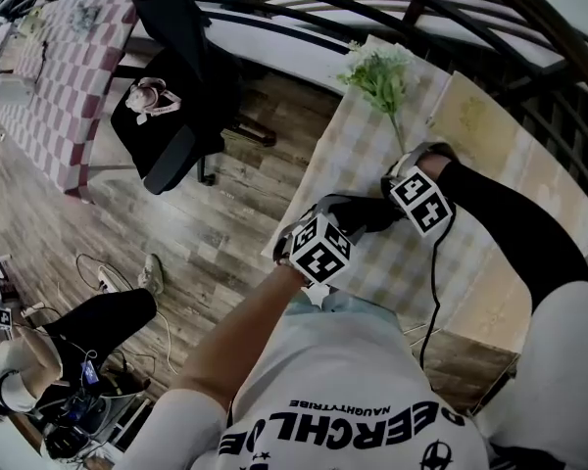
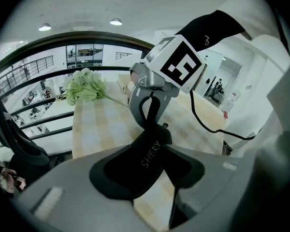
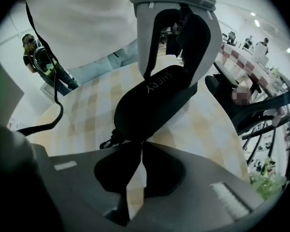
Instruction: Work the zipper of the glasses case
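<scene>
A black glasses case (image 3: 150, 105) printed "SHERY" lies on a checked table (image 2: 94, 124). The left tongs (image 2: 152, 153) clamp one end; the right tongs (image 3: 141, 146) sit nearly closed at the other, beside the zip pull (image 3: 106, 140).

Matt black fabric glasses case (image 3: 154, 105), checked cloth tablecloth (image 3: 87, 110), wood-plank floor (image 1: 206, 223)

Head camera looks steeply down on the checked surface (image 1: 358, 150) from above; cameras ride close behind the left claw (image 2: 147, 166) and right claw (image 3: 141, 146), facing each other, both sharing the glasses case (image 3: 150, 105) and surface between them.
</scene>
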